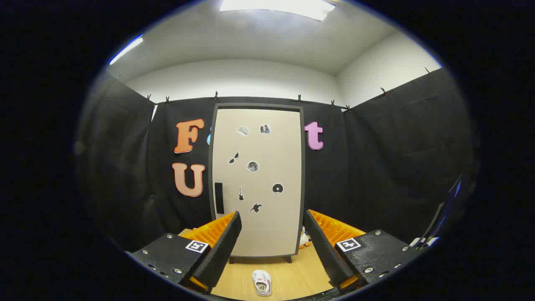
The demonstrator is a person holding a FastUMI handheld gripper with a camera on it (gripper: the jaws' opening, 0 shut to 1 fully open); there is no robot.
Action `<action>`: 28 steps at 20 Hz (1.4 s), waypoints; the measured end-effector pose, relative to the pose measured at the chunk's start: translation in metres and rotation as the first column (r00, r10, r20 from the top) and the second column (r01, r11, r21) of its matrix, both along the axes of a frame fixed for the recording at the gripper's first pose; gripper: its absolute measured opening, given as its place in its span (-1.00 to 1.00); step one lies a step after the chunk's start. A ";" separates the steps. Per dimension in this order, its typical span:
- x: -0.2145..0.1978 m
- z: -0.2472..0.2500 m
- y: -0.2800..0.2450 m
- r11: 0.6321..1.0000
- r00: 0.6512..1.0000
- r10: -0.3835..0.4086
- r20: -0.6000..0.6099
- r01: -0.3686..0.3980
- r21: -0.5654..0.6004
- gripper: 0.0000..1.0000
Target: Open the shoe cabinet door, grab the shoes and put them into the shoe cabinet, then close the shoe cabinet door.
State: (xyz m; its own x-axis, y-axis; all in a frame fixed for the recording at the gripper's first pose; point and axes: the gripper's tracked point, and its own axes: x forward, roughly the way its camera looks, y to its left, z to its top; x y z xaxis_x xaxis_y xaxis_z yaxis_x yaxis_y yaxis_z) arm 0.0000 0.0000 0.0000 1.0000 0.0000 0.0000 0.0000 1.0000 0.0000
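Our claw (271,242) is open and holds nothing. The shoe (262,282) lies on the counter (292,271) between its fingers. Straight ahead, the cabinet door (257,179) is shut, with its handle (218,197) left.

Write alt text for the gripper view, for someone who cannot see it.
A tall shoe cabinet stands shut on a wooden floor, its pale door dotted with small stickers. The gripper is open, its fingers spread apart, with a white shoe lying between them, short of the cabinet.
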 end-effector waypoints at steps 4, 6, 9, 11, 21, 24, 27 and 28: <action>0.002 -0.001 0.000 1.000 1.000 0.010 -0.007 -0.010 0.025 0.91; 0.005 0.000 0.002 1.000 1.000 0.014 -0.004 -0.014 0.018 0.91; 0.007 -0.001 0.006 1.000 1.000 0.023 -0.005 -0.023 0.012 0.91; 0.010 -0.003 0.010 0.999 0.999 0.032 -0.011 -0.032 0.008 0.90; 0.026 -0.007 0.034 0.998 0.998 0.059 -0.012 -0.058 0.011 0.91; 0.033 -0.012 0.046 0.998 0.998 0.061 -0.020 -0.061 0.008 0.91; 0.039 -0.018 0.060 0.998 0.998 0.058 -0.024 -0.058 0.014 0.90; 0.041 -0.019 0.066 0.998 0.998 0.056 -0.023 -0.056 0.018 0.89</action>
State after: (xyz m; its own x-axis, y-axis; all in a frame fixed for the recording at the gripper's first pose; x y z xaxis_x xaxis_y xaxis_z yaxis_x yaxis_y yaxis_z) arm 0.0407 0.0658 -0.0187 0.9982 0.0561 -0.0232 -0.0557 0.9983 0.0177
